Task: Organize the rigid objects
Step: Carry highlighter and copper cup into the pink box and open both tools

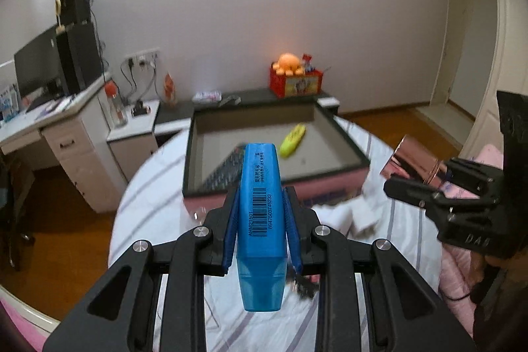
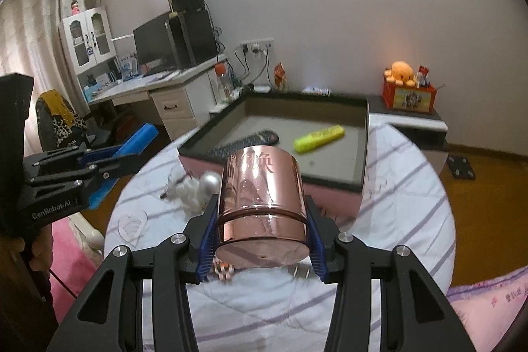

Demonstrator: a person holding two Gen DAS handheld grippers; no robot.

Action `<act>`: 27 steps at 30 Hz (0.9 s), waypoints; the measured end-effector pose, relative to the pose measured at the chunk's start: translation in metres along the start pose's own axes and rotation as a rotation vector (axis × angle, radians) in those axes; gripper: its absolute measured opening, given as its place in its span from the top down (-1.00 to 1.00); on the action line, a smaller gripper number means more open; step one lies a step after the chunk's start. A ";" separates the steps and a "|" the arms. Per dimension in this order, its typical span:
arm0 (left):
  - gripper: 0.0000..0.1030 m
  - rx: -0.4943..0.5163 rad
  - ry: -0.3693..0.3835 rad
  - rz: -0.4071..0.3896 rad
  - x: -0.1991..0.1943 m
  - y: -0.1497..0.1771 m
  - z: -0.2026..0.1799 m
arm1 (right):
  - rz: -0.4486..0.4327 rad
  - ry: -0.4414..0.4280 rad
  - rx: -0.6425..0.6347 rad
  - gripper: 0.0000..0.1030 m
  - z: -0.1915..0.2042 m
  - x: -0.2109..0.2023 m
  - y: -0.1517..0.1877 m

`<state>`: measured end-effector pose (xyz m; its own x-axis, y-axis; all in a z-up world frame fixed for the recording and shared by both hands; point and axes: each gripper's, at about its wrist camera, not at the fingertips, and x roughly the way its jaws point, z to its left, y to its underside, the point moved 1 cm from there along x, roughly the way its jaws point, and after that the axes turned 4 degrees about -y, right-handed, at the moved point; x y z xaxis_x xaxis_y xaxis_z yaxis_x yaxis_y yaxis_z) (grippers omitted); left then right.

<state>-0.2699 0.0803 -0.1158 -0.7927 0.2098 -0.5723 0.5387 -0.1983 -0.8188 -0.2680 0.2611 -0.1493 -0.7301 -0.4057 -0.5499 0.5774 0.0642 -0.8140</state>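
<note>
My left gripper (image 1: 262, 207) is shut on a blue highlighter (image 1: 262, 203) with a barcode label, held above the bed. My right gripper (image 2: 260, 220) is shut on a shiny rose-gold cylinder tin (image 2: 260, 197); it also shows in the left wrist view (image 1: 412, 160). Ahead lies a shallow box (image 1: 194, 154) with a dark rim (image 2: 363, 147) on the striped bedspread. Inside it lie a yellow highlighter (image 1: 292, 141), also in the right wrist view (image 2: 318, 137), and a black remote control (image 2: 244, 144). The left gripper with the blue highlighter shows at the left of the right wrist view (image 2: 115, 160).
Small white and silver objects (image 2: 194, 187) lie on the bedspread (image 2: 396, 203) in front of the box. A white desk (image 1: 66, 127) with a monitor stands left. A red box with an orange plush (image 1: 295, 80) stands on a low cabinet behind. Wooden floor surrounds the bed.
</note>
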 end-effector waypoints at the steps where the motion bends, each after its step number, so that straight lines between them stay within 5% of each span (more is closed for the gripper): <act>1: 0.49 0.005 -0.002 -0.011 -0.002 -0.004 -0.001 | -0.011 0.001 -0.003 0.07 0.001 -0.001 -0.003; 14: 0.49 0.031 0.009 -0.028 0.035 -0.040 -0.005 | -0.056 -0.007 -0.041 0.07 -0.005 0.019 -0.043; 27: 0.49 0.072 0.049 0.087 0.144 -0.062 -0.005 | 0.038 -0.004 -0.003 0.07 -0.048 0.098 -0.050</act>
<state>-0.4160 0.1278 -0.1480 -0.7281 0.2349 -0.6439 0.5817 -0.2852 -0.7618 -0.3857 0.2621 -0.1712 -0.7063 -0.4067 -0.5794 0.6034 0.0822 -0.7932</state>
